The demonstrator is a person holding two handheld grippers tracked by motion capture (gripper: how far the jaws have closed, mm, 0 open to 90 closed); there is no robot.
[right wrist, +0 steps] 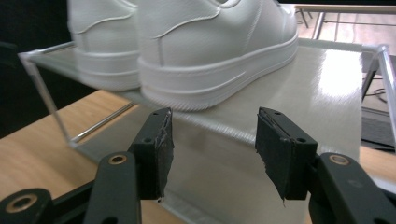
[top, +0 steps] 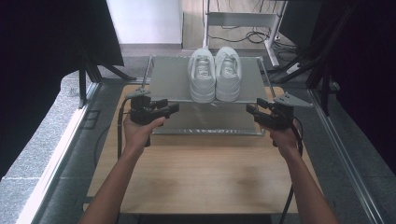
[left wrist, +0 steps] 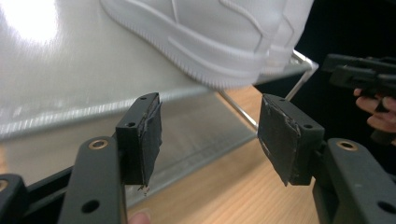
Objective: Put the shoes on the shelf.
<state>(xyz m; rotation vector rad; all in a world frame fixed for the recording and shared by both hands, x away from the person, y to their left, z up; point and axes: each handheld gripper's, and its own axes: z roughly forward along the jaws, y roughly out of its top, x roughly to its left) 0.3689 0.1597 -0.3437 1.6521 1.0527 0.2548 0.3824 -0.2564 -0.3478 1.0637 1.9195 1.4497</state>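
Two white sneakers (top: 214, 73) stand side by side, heels toward me, on the top shelf of a low metal rack (top: 170, 77). My left gripper (top: 173, 108) hovers at the rack's front left, jaws open with nothing between them. In the left gripper view, the left gripper (left wrist: 210, 135) looks across the shelf edge at the near shoe (left wrist: 219, 32). My right gripper (top: 250, 109) hangs at the rack's front right, also open and empty. From the right gripper view, the right gripper (right wrist: 212, 149) faces the shoes' heels (right wrist: 205, 46) above the shelf (right wrist: 317, 84).
The rack stands at the far end of a wooden table (top: 201, 172), with a lower shelf (top: 205, 123) beneath. Dark curtains flank both sides. A metal frame (top: 243, 21) and cables lie on the floor behind. In the left gripper view the other hand (left wrist: 378, 109) is at far right.
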